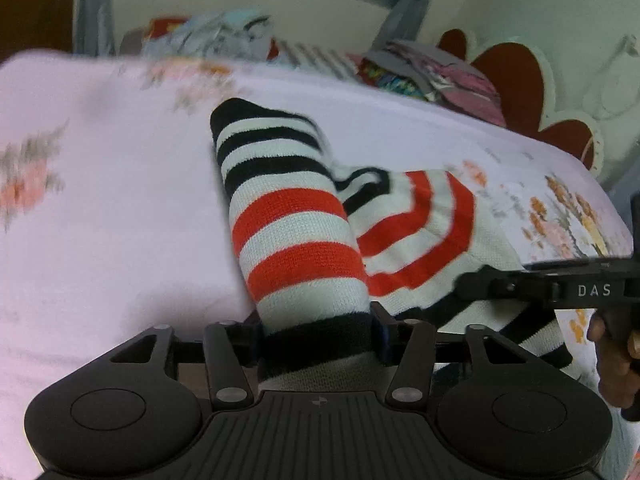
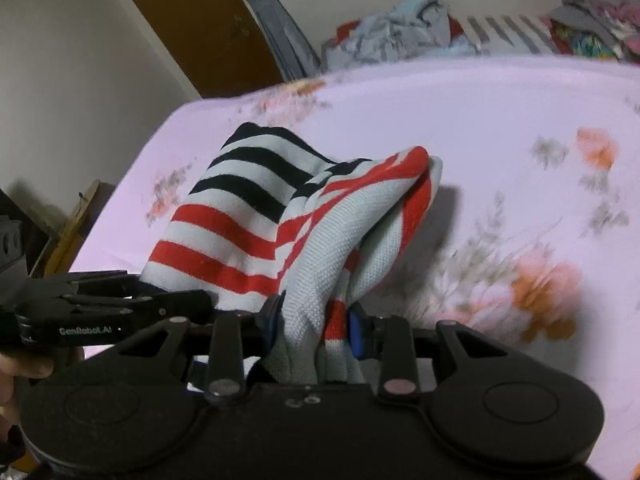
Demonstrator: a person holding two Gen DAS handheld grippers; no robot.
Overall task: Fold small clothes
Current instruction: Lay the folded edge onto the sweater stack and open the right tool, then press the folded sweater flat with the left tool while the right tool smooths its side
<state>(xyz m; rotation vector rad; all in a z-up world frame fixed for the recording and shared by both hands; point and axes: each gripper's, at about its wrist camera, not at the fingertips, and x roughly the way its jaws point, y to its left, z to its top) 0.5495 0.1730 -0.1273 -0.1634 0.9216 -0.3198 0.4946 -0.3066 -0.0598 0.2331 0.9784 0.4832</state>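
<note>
Striped knit garment (image 1: pixel 296 236), banded black, white and red, bunched over my floral bedsheet (image 1: pixel 100 200); left gripper (image 1: pixel 318 334) and right gripper (image 2: pixel 314 330) jaws each clamp its fabric.

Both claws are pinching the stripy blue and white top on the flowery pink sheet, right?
Not quite. The stripy top is red, black and white, not blue. Both wrist views show this, with the left claw and right claw pinching it over the flowery pink sheet.

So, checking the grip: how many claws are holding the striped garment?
2: left claw on its black-banded end, right claw on bunched white-and-red fabric of the striped garment.
</note>
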